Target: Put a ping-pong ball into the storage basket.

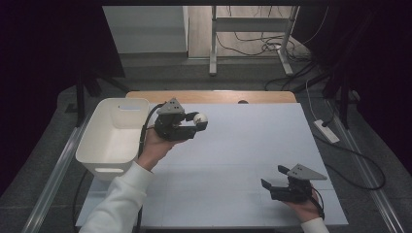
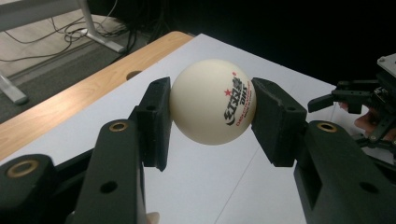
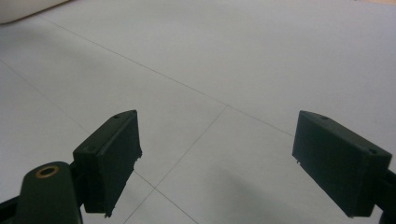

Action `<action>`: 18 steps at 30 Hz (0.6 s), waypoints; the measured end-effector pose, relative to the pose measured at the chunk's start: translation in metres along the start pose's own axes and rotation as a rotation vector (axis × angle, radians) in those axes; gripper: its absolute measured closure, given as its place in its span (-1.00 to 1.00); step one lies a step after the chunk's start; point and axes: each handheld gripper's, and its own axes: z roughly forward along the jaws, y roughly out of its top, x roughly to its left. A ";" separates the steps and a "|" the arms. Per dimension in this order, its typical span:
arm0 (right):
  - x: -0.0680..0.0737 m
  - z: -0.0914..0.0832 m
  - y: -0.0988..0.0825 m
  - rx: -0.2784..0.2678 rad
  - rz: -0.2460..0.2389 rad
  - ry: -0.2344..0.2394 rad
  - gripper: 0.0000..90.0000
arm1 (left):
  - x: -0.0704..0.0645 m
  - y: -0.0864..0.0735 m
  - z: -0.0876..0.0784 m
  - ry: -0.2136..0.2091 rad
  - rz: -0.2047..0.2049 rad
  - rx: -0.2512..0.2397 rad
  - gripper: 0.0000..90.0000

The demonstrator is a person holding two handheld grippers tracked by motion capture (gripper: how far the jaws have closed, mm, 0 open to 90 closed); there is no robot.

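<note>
Right gripper [image 1: 273, 176]: nearest to me, low over the near right part of the table. My jaws stand wide apart with nothing between them. In the right gripper view I look past both black pads at bare white surface with thin seam lines.

Right hand [image 1: 305, 208]: it cups the gripper from below, white cuff just at the near edge.

Left hand [image 1: 154, 149]: farther in, left of centre, white sleeve running up from the bottom edge. It holds my other gripper up above the table.

Left gripper [image 1: 200, 121]: closed on the ball, one pad on each side, pointing to the right as the high view shows it. The grey plate sits on top.

Ball [image 2: 213, 101]: white, with red and black print and a small red star, pinched between my left pads and held clear of the table. In the high view it shows at the gripper's tip, near the bin.

Bin [image 1: 100, 137]: white, at the table's left edge, just beside my left hand.

Table [image 1: 243, 141]: white top, with a wooden strip along the far edge.

Floor [image 1: 252, 43]: beyond the table, cables and a grey frame's legs.
</note>
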 end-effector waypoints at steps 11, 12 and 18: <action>0.000 0.000 0.000 0.000 -0.001 -0.001 -0.67 | 0.006 0.002 -0.009 0.029 -0.009 -0.015 0.13; 0.000 0.001 0.000 0.000 -0.003 -0.001 -0.67 | 0.007 0.002 -0.010 0.032 -0.009 -0.015 0.13; 0.000 0.000 0.000 0.001 -0.002 -0.002 -0.67 | 0.009 0.002 -0.014 0.046 -0.014 -0.021 0.13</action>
